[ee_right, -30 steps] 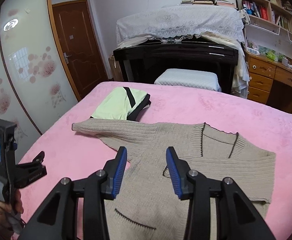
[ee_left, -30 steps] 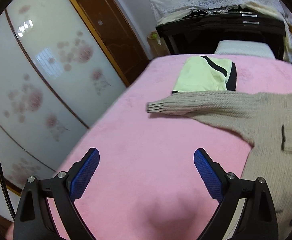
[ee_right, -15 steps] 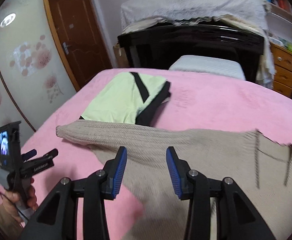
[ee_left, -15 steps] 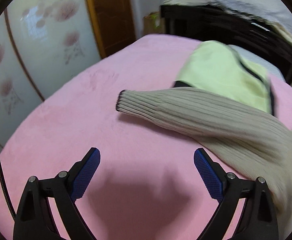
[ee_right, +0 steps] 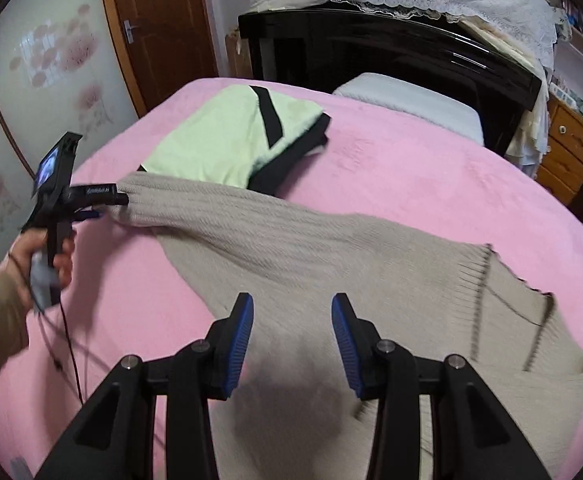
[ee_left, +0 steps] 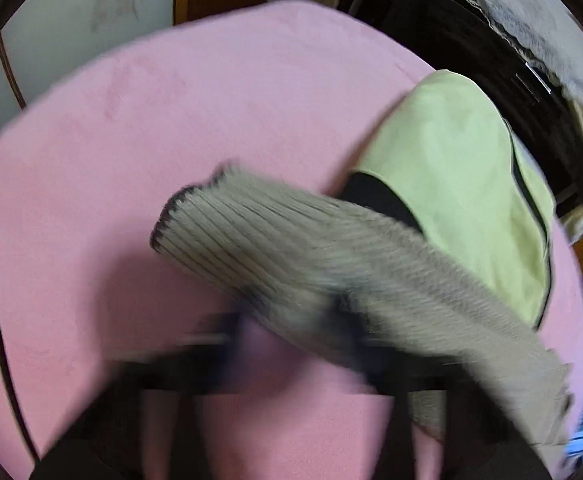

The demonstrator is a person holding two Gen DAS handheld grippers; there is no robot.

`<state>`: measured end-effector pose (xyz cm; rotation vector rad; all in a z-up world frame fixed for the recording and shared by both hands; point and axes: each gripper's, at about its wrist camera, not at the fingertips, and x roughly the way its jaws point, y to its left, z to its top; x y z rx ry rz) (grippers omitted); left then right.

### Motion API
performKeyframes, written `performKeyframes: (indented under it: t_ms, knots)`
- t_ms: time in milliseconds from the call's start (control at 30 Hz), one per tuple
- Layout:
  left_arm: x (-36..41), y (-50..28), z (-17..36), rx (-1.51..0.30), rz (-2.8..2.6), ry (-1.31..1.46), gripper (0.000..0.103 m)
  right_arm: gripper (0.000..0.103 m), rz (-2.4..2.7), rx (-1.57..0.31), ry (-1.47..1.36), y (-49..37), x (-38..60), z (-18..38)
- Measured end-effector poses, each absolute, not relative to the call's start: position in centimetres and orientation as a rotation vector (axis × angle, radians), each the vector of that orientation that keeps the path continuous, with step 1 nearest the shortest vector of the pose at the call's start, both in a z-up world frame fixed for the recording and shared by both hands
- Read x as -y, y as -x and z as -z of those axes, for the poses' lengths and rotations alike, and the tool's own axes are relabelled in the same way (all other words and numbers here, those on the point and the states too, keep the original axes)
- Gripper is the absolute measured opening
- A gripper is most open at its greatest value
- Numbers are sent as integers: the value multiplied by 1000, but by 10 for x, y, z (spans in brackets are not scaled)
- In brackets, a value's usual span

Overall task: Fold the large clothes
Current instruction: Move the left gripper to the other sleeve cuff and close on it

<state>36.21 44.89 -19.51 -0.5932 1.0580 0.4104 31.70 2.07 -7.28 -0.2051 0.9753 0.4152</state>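
A beige ribbed sweater point(ee_right: 331, 264) lies spread on the pink bed point(ee_right: 411, 168). Its long sleeve point(ee_left: 251, 248) reaches left, ending in a dark-edged cuff. My left gripper point(ee_left: 291, 332) is blurred in its own view, with the sleeve crossing between its fingers. In the right wrist view the left gripper point(ee_right: 111, 204), held in a person's hand, is shut on the sleeve near the cuff. My right gripper point(ee_right: 291, 336) hovers over the sweater's body, its blue pads apart and nothing between them.
A folded pale green garment with black trim point(ee_right: 219, 136) lies just behind the sleeve. Beyond the bed stand a black piano point(ee_right: 371, 48) under a lace cover and a white cushioned stool point(ee_right: 411, 100). A wooden door point(ee_right: 163, 20) and wardrobe panels are left, wooden drawers point(ee_right: 571, 144) right.
My left gripper swung down onto the sleeve and went from wide open to shut on it. The right gripper moved closer over the sweater, its jaws unchanged.
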Motion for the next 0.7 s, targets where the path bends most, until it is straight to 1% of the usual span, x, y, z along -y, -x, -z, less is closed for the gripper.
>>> performKeyframes:
  t_ms: [33, 100, 233, 300, 333, 367, 400, 433, 467, 500, 633, 700]
  knots:
    - [-445, -362, 191, -1051, -462, 572, 0, 41, -407, -977, 219, -316, -15, 68]
    - [-433, -359, 168, -1004, -532, 483, 0, 41, -385, -988, 226, -317, 1, 58]
    - [-400, -346, 98, -902, -527, 344, 0, 41, -341, -1042, 172, -315, 32, 44]
    - [-388, -337, 66, -879, -480, 326, 0, 41, -320, -1085, 129, -311, 47, 36]
    - [-387, -335, 59, -887, -452, 348, 0, 41, -326, -1095, 110, -309, 52, 31]
    - [-389, -337, 58, -896, -441, 362, 6, 41, -336, -1094, 100, -306, 55, 25]
    - [-394, -339, 63, -910, -438, 377, 21, 41, -341, -1076, 109, -303, 57, 19]
    - [-400, -340, 71, -923, -445, 397, 30, 41, -341, -1062, 119, -303, 56, 16]
    - [-409, -343, 84, -933, -462, 424, 49, 41, -335, -1040, 139, -302, 57, 14]
    - [-420, -346, 96, -944, -479, 451, 60, 41, -321, -1030, 147, -302, 56, 14]
    - [-451, -348, 141, -972, -503, 602, 60, 41, -285, -1038, 89, -307, 63, 16]
    - [-456, -347, 157, -977, -480, 628, 62, 41, -274, -1044, 74, -308, 64, 17]
